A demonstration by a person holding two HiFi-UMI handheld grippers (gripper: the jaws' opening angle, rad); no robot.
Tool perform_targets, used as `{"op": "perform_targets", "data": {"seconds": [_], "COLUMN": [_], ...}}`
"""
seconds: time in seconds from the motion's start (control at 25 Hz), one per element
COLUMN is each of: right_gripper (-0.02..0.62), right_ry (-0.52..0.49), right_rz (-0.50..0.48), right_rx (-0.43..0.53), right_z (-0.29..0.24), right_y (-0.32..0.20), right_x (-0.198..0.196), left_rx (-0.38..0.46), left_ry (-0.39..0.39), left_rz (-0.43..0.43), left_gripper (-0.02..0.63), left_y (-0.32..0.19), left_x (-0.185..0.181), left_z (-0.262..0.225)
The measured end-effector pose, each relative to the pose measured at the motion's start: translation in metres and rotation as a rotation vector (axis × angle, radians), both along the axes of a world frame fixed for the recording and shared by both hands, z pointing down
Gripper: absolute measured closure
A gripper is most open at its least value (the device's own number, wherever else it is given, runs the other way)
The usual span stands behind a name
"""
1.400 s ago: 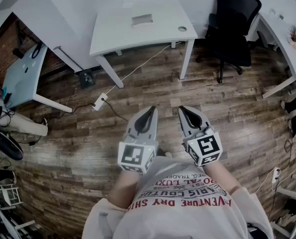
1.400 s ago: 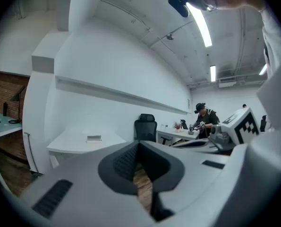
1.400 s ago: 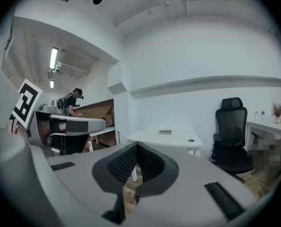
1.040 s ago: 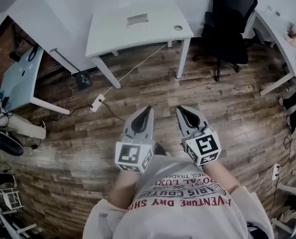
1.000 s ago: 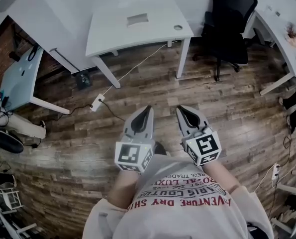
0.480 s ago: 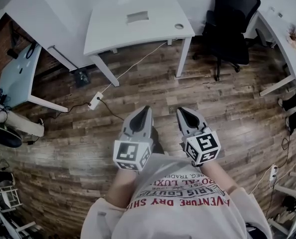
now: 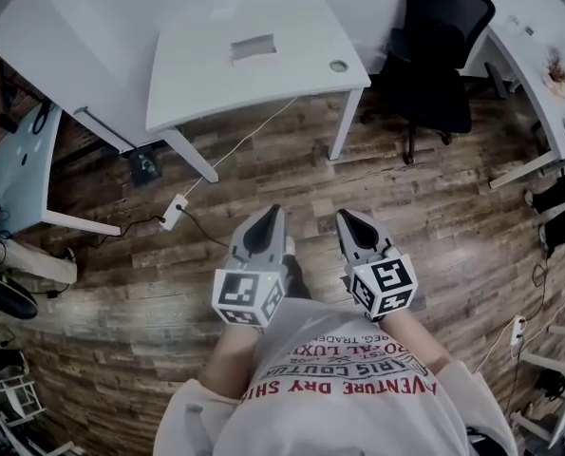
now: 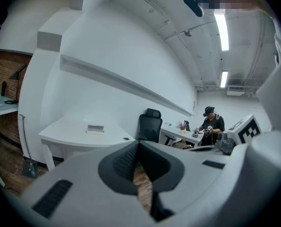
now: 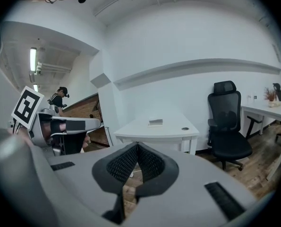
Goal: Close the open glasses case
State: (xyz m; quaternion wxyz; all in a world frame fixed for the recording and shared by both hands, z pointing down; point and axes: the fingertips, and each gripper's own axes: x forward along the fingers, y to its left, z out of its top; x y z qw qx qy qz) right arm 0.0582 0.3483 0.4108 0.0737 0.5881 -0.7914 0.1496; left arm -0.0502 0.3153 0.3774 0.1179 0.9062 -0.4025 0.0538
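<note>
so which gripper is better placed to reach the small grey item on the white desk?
Left, marginally. The grey item on the white desk sits up and left of both; the left gripper lies nearer its line than the right gripper. Both are shut, empty and far off.

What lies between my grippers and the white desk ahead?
Only wood floor, crossed by a white cable to a power strip, separates the left gripper and right gripper from the white desk; the head view shows it.

The grey plastic left gripper [image 7: 269, 215] and matching right gripper [image 7: 345, 218] are held side by side before the torso, pointed forward, each with jaws pressed together tip to tip.
</note>
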Motion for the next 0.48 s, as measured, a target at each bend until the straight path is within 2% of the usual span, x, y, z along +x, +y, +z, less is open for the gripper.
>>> {"op": "perform_targets", "data": {"seconds": [0.2,0.48], "right_gripper": [0.583,0.583], "right_ry": [0.009,0.022], "right_rz": [0.035,0.036], "right_rx": [-0.022,-0.028], "right_z": [-0.002,-0.009], "right_y": [-0.071,-0.187], "right_x": [0.008,-0.003], "left_rx": [-0.014,-0.009], "left_ry": [0.003,-0.017], "left_rz": [0.028,0.019], "left_gripper": [0.601,0.601], "left_y": [-0.070,-0.192], "left_x": [0.005,-0.013], "left_z": [-0.002,-0.008]}}
